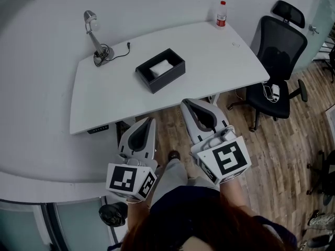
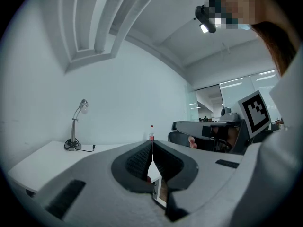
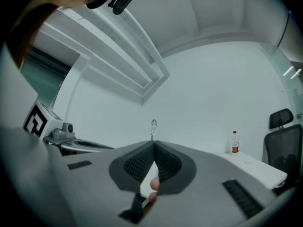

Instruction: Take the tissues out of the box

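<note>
White table [image 1: 104, 95], tissue box [image 1: 160, 70] well beyond all closed fingers [image 1: 221, 122].

- I see a white table [image 1: 104, 93]
- A desk lamp [image 1: 95, 38] stands at its far left corner
- A red-labelled bottle [image 1: 222, 14] stands upright at its far right corner
- A black office chair [image 1: 275, 56] sits beside it on the wooden floor [image 1: 277, 156]

The left hand-held gripper [image 1: 152, 120] and right hand-held gripper [image 1: 186, 103] are pale grey rounded shells with black ribbed pads [image 2: 137, 162] and white cubes [image 1: 131, 179] bearing black square markers, while the person wears a dark top [image 1: 193, 208], grey trousers [image 1: 170, 179] and a dark shoe [image 1: 172, 155].
</note>
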`<state>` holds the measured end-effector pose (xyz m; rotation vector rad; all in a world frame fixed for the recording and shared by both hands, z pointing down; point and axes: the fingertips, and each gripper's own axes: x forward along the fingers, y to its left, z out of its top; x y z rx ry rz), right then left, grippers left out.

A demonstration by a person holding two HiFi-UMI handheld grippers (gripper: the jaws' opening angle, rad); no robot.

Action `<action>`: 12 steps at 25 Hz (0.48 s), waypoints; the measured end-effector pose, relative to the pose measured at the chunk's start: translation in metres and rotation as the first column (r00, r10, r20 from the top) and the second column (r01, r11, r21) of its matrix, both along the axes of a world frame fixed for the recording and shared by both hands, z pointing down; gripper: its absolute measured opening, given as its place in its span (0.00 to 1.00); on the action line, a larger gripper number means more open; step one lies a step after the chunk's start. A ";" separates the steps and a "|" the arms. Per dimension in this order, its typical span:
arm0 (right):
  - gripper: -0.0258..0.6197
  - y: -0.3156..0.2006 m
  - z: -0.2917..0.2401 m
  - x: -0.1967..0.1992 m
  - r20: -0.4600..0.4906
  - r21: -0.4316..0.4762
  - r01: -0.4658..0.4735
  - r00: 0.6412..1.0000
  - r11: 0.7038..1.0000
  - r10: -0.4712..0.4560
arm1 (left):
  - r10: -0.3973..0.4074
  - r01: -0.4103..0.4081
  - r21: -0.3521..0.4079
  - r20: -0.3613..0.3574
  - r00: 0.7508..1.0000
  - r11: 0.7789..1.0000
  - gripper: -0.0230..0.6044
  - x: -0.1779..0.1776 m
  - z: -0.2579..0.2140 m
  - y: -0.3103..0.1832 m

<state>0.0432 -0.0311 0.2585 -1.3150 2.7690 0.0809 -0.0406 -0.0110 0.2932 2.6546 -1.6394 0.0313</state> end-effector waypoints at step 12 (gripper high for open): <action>0.07 -0.045 0.009 -0.022 -0.044 -0.039 0.022 0.999 0.999 -0.024 | 0.006 -0.006 -0.008 -0.015 1.000 1.000 0.07 -0.015 0.001 -0.042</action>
